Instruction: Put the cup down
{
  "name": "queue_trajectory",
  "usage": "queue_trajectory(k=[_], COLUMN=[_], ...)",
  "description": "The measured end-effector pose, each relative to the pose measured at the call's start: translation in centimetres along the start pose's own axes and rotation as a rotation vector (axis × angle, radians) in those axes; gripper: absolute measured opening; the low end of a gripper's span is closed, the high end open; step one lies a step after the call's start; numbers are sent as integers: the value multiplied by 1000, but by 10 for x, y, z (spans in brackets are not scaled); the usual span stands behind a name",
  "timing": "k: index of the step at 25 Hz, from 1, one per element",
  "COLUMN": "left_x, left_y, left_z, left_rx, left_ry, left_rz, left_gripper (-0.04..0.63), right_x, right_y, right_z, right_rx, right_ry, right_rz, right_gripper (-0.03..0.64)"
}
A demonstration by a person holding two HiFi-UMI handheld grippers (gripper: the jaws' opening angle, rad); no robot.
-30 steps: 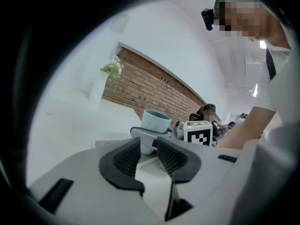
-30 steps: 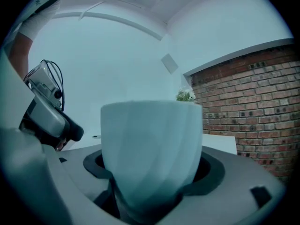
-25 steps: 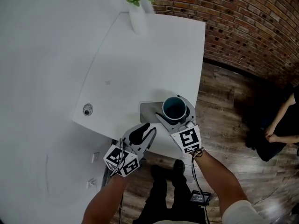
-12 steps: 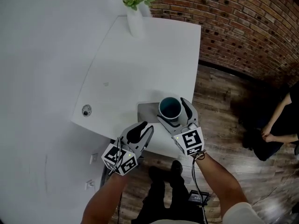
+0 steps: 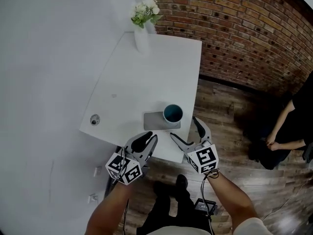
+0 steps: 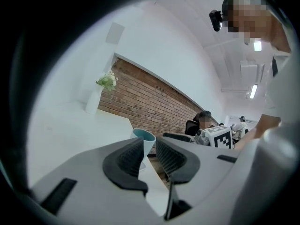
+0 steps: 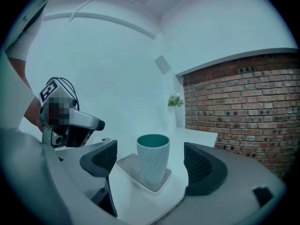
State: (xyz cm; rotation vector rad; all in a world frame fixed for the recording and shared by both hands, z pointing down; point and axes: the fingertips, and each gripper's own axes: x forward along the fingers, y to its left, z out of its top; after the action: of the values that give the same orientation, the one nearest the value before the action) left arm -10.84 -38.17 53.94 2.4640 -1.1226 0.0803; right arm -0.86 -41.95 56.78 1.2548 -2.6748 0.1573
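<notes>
A pale ribbed cup [image 5: 172, 113] with a teal inside stands upright on a grey square coaster [image 5: 154, 120], near the front edge of the white table [image 5: 146, 72]. My right gripper [image 5: 183, 127] hovers just off that edge, open wide and empty, a little short of the cup. In the right gripper view the cup [image 7: 153, 158] stands on the coaster [image 7: 126, 165] beyond the spread jaws of my right gripper [image 7: 151, 162]. My left gripper [image 5: 151, 136] hangs left of it, its jaws a narrow slit apart and empty. In the left gripper view, the left gripper [image 6: 149, 154] shows the cup [image 6: 144, 139] through that slit.
A white vase of flowers [image 5: 142, 33] stands at the table's far end. A small round fitting [image 5: 94, 121] sits near the left front corner. A brick wall [image 5: 244, 33] runs along the right, with wooden floor [image 5: 225, 106] below and a seated person [image 5: 293, 126] at far right.
The right gripper's jaws stood around the cup; they have spread and drawn back toward me, leaving the cup on the coaster. The left gripper has barely moved.
</notes>
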Motion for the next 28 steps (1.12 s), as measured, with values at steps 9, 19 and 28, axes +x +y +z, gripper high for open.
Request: queue_trajectory(k=[9,19,28], left_x=[-27,-72,-111], left_y=[-45,-82,-104], left_z=[55,96,94], left_rx=[50,93,70], left_ry=[-64,-91,-112], left_rz=[-40,-29,-36], left_gripper=[57,51,51], right_x=[-45,-95,-146], right_y=[18,41,52], right_z=[75,128,153], right_rx=[7,-8,36], right_ry=[13,4,-39], right_rz=[47,11,-36], right_gripper=[298,88,77])
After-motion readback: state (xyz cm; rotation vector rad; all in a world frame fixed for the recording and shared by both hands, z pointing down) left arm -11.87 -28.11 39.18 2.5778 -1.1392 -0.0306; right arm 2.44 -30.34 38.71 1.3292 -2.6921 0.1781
